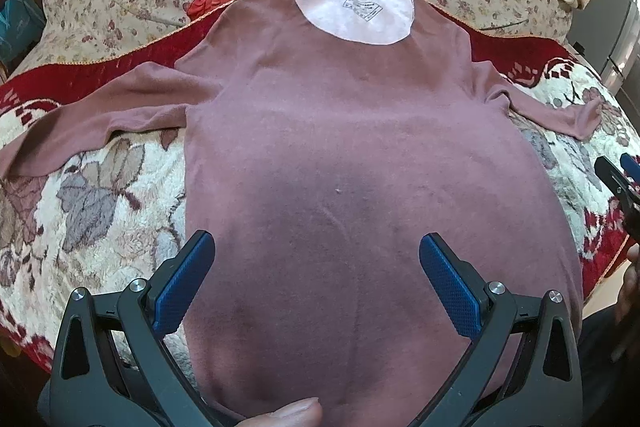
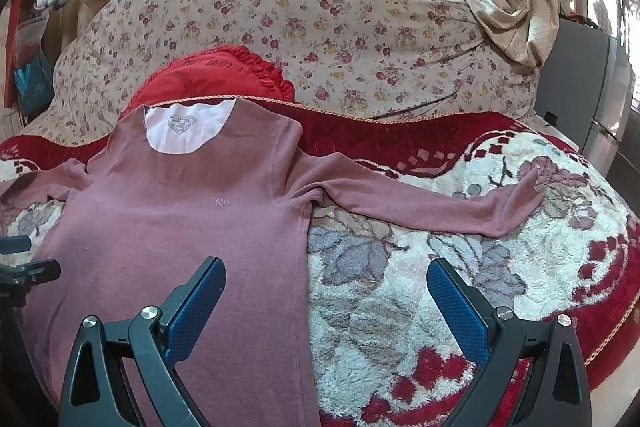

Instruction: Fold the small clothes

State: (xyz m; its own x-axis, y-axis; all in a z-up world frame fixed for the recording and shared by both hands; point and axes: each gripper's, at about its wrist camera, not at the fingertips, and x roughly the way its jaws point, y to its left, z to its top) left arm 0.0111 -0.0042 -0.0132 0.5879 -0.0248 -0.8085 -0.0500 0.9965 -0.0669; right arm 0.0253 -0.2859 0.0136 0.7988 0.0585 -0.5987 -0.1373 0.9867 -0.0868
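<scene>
Nearest the cameras, the left gripper hovers with its blue fingers spread wide over the lower body of a mauve long-sleeved shirt, holding nothing. The right gripper is likewise spread and empty, straddling the shirt's side seam. The shirt lies flat on a floral fleece blanket, both sleeves stretched outward. Beyond its white-lined neckline sits a red ruffled pillow, then a flowered quilt.
</scene>
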